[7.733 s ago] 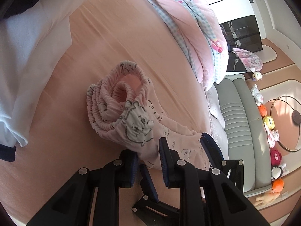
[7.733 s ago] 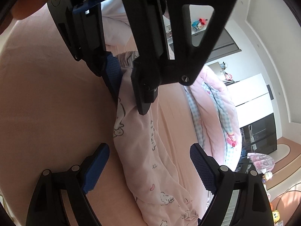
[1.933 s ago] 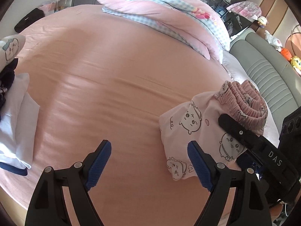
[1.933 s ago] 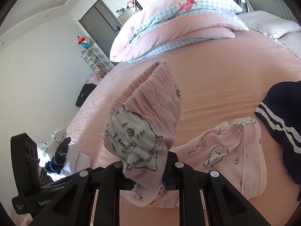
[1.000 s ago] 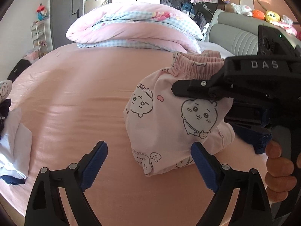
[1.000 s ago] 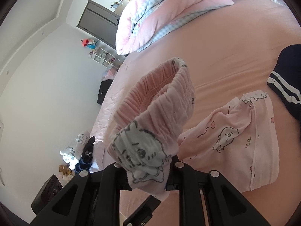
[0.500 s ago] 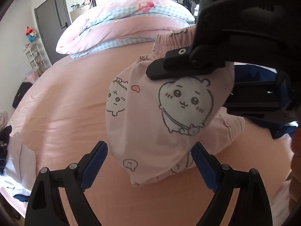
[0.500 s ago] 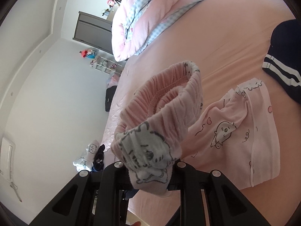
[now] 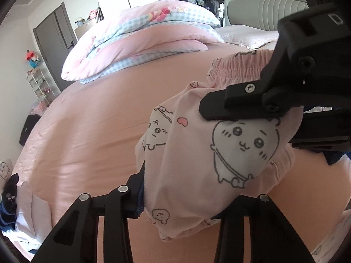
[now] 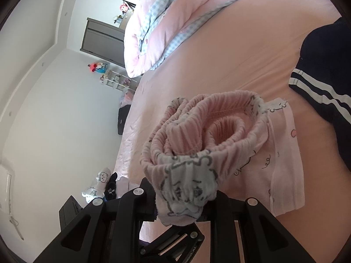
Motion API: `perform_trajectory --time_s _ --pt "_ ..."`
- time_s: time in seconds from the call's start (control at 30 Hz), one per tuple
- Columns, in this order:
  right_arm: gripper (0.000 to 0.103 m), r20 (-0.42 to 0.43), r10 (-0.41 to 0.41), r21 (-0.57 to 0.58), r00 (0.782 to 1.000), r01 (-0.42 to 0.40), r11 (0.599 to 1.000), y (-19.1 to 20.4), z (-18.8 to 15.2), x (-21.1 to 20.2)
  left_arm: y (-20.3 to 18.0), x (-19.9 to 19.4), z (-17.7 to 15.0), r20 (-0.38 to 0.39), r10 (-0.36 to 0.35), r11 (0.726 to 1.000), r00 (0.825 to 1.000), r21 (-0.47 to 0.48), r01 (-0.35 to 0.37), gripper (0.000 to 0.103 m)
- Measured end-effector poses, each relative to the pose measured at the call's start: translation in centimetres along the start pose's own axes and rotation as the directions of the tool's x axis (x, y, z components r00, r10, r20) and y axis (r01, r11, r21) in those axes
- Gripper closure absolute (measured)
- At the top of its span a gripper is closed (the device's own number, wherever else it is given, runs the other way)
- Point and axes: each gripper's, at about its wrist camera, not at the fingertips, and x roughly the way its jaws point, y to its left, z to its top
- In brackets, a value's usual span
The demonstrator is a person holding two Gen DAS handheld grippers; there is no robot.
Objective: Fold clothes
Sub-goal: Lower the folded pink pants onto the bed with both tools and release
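Pink pyjama pants point(image 9: 219, 153) with cartoon prints hang bunched above the pink bed point(image 9: 87, 131). My right gripper point(image 10: 182, 206) is shut on their gathered waistband point(image 10: 208, 135), and its upper finger point(image 9: 241, 100) lies across the cloth in the left wrist view. My left gripper point(image 9: 179, 206) is closing on the lower end of the bundle. Its left pad touches the cloth, while its right pad is hidden behind the fabric. The pant legs point(image 10: 285, 164) hang folded below the waistband. The left gripper's body point(image 10: 175, 247) shows under the right one.
A navy garment with white stripes point(image 10: 318, 92) lies on the bed to the right. A pink and blue checked duvet point(image 9: 136, 41) is heaped at the far side. White and dark clothes point(image 9: 13, 208) sit at the bed's left edge. Behind the bed is a grey headboard point(image 9: 263, 6).
The left gripper's jaws have come in from wide open onto the lower part of the pants. The bundle now sits closer and larger in the left wrist view.
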Motion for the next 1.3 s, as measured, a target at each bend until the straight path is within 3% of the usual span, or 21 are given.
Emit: perform_trajectory --time_s 0.1,0.3,0.4,0.53,0.6,0.77,0.97,1.13,1.27,1.3 --pt "0.082 0.001 -0.038 0.009 0.999 0.038 0.999 -0.6 0.2 -0.3 -0.7 0.7 0.2 -0.016 -0.005 1.000 1.000 0.023 0.005 0.069" --pt "0.073 -0.013 -0.163 0.046 0.986 0.164 0.985 -2.1 0.7 -0.1 -3.2 0.7 -0.4 0.002 0.088 0.985 0.996 0.151 -0.087 0.069" --pt "0.072 -0.023 -0.177 0.068 0.984 0.179 0.982 -2.7 1.0 -0.2 -3.5 1.0 -0.9 0.011 0.124 0.973 0.992 0.193 -0.123 0.069" --pt "0.066 -0.028 -0.225 0.066 0.974 0.227 0.972 -3.1 1.2 -0.7 -2.4 1.7 -1.2 0.006 0.177 0.964 0.984 0.200 -0.175 0.069" --pt "0.066 -0.015 -0.255 0.073 0.967 0.255 0.964 -3.5 1.4 -1.1 -1.9 1.7 -1.6 0.000 0.167 0.967 0.986 0.194 -0.164 0.069" --pt "0.066 -0.038 -0.239 0.140 0.970 0.242 0.960 -5.0 1.6 -1.2 -1.5 2.4 -2.0 -0.045 0.158 0.972 0.986 0.181 -0.148 0.069" --pt "0.066 0.001 -0.284 0.091 0.959 0.282 0.955 -4.4 1.6 -1.4 -0.9 2.7 -2.5 -0.067 0.172 0.975 0.983 0.155 -0.160 0.066" --pt "0.066 0.001 -0.394 0.008 0.919 0.394 0.919 -3.7 1.2 -1.0 -1.1 2.9 -3.0 -0.064 0.193 0.966 0.979 0.185 -0.179 0.066" --pt "0.065 -0.055 -0.511 -0.025 0.858 0.511 0.859 -4.8 0.3 -0.1 -0.9 3.1 -3.3 -0.083 0.168 0.975 0.982 0.163 -0.153 0.066" --pt "0.065 -0.071 -0.514 -0.015 0.855 0.514 0.858 -5.3 0.2 0.1 -0.8 3.2 -3.2 -0.084 0.166 0.975 0.983 0.161 -0.151 0.066"
